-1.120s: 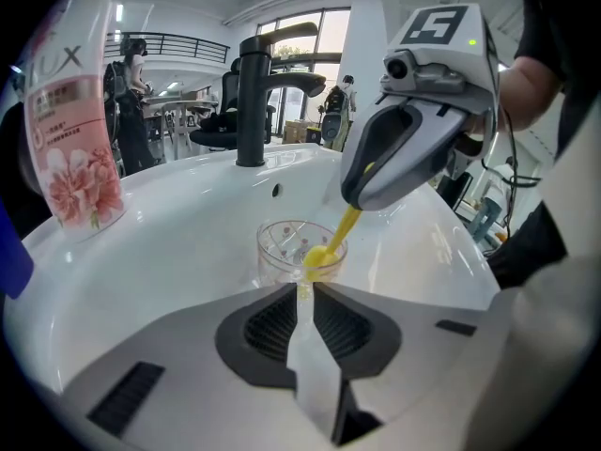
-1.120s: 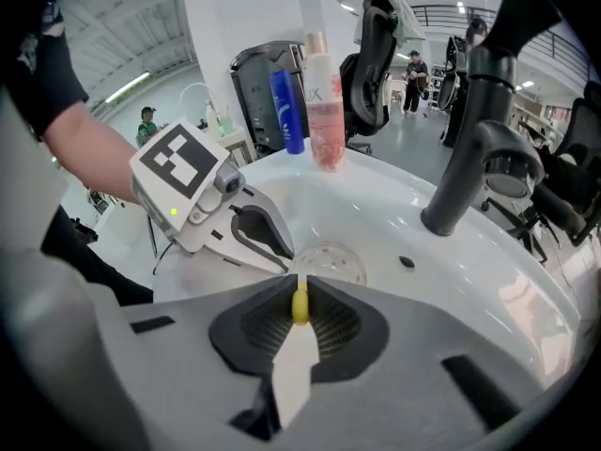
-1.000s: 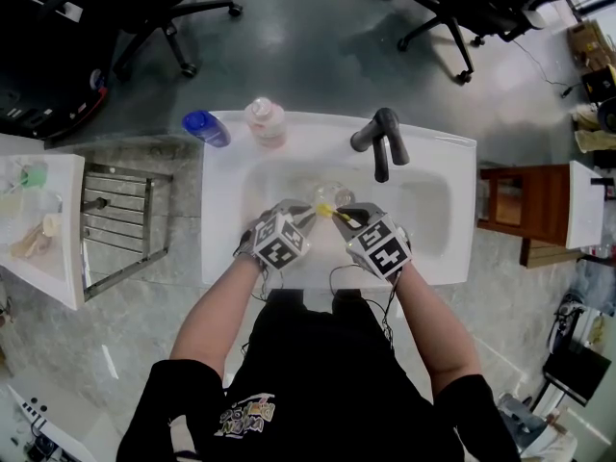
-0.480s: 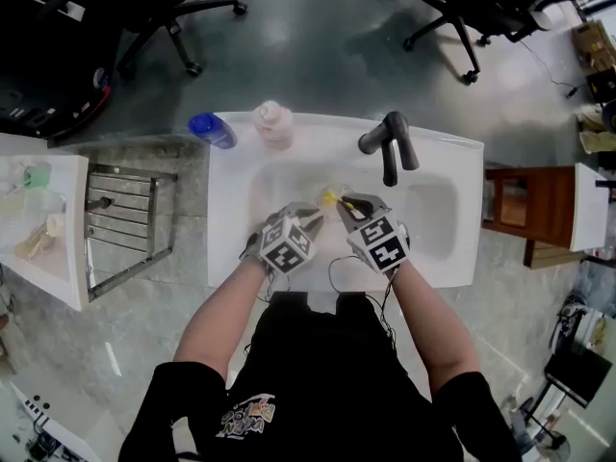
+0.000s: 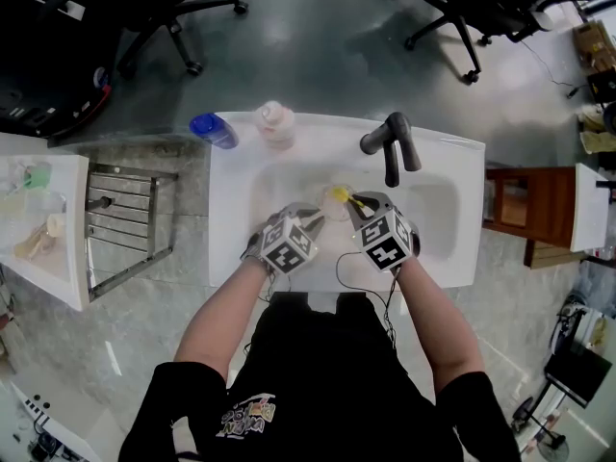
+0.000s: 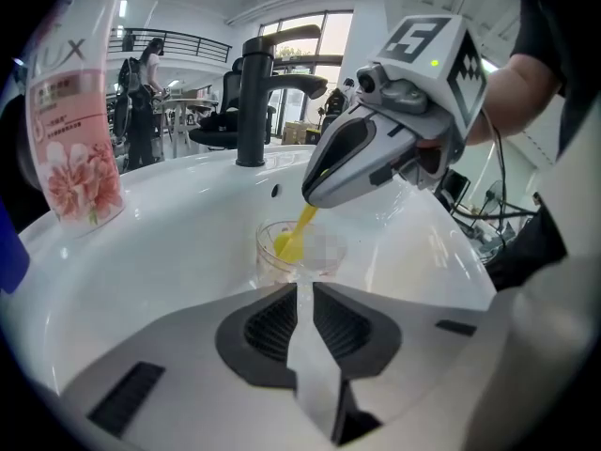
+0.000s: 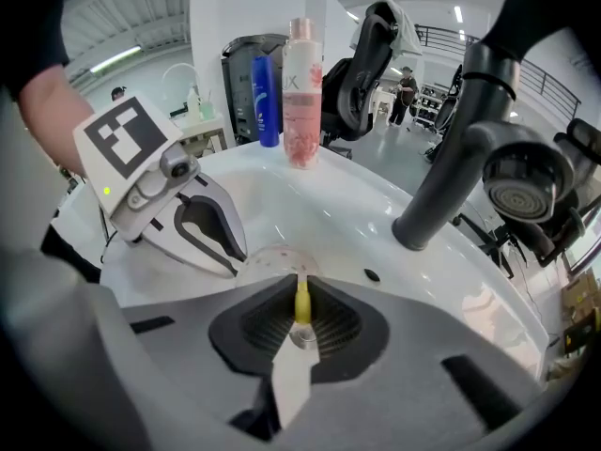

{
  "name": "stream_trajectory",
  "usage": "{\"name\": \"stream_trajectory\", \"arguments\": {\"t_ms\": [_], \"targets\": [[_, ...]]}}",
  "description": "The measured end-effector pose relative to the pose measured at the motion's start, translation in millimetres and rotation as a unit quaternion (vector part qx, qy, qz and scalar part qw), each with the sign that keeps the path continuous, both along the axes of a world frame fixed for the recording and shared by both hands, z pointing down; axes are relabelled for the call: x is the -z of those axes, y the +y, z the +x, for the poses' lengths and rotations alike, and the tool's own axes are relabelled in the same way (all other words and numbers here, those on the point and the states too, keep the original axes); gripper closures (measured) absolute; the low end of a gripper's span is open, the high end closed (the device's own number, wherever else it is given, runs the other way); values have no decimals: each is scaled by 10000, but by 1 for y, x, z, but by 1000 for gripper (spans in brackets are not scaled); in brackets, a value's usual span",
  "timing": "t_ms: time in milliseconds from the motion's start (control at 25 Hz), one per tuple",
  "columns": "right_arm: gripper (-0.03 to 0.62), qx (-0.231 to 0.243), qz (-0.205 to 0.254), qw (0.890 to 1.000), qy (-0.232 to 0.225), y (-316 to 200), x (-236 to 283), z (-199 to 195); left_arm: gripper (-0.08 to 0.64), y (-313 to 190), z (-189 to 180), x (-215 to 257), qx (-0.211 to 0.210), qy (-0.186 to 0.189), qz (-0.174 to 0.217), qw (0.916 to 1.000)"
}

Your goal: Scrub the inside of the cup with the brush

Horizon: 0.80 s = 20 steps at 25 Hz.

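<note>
A clear cup [image 6: 300, 250] sits low in the white sink [image 5: 443, 162], and my left gripper [image 6: 302, 287] is shut on its near rim. A yellow brush [image 6: 291, 241] reaches down into the cup. Its handle [image 7: 302, 301] is pinched between the jaws of my right gripper [image 7: 302, 294], which is shut on it. In the head view the left gripper [image 5: 316, 216] and right gripper [image 5: 352, 203] meet over the cup [image 5: 332, 205] in mid-basin. The brush [image 5: 340, 196] shows as a yellow spot there. The brush head is blurred inside the cup.
A black faucet [image 5: 390, 147] stands at the back of the sink, just right of the cup. A pink bottle [image 5: 274, 121] and a blue bottle [image 5: 212, 128] are on the back left rim. A metal rack [image 5: 125, 224] is at the left, a wooden stool [image 5: 525, 210] at the right.
My right gripper has shifted a little toward the back of the sink and turned, the brush staying in the cup. The left gripper holds the cup in the same place.
</note>
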State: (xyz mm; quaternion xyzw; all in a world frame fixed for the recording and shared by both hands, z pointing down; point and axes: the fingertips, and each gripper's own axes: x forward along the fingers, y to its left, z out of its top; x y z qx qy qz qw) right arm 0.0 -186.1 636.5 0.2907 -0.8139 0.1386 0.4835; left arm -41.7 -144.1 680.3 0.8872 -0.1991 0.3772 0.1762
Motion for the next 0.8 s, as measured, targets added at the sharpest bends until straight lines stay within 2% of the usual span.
{"name": "stream_trajectory", "arguments": {"t_ms": [480,640,800], "targets": [[555,638,-396,9957,540,23,-5,3,511,-1,-2,2,65,10,0,10000],[555,679,-603,9947,475,29,-5,-1,511,-2,-2,1,71,9,11,10000],[555,570,-894,9942,173,36,-5,-8,511,-1,-2,1,76,14,-4,10000]]}}
